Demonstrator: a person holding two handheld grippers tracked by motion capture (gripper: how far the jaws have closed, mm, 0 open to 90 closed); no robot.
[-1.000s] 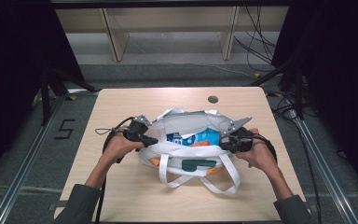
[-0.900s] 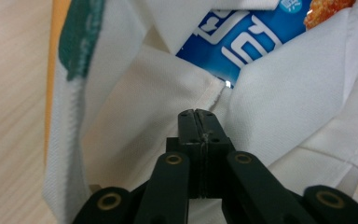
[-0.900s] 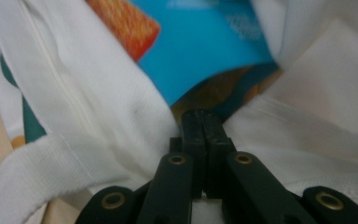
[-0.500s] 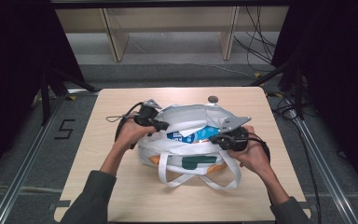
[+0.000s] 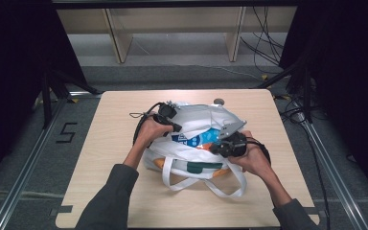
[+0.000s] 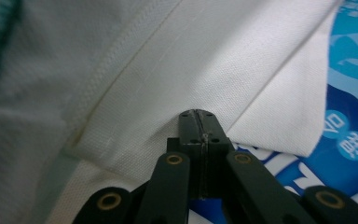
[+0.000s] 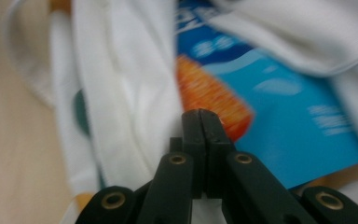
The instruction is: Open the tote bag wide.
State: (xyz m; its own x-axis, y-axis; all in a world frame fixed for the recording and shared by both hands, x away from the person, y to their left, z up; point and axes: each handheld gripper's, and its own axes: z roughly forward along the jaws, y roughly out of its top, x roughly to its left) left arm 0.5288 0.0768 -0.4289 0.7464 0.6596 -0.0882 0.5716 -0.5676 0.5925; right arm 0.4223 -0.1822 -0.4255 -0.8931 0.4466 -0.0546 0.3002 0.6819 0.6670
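A wooden tabletop (image 5: 124,191) carries a white tote bag (image 5: 199,120) at its middle, handles trailing toward the person. Inside the bag's mouth lies a blue packet (image 5: 206,136). The left hand-held gripper (image 5: 172,125) pinches the bag's far-left rim, jaws closed on cloth. The right hand-held gripper (image 5: 216,148) has its jaws pressed together at the near rim beside the packet; whether cloth is caught between them is unclear.

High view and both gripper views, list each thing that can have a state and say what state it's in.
White tote bag: lying on the table, mouth pulled open.
Blue packet: inside the bag, partly showing.
Bag handles: slack on the table.
Left gripper: jaws shut on the bag's cloth.
Right gripper: jaws shut, against the bag's edge.
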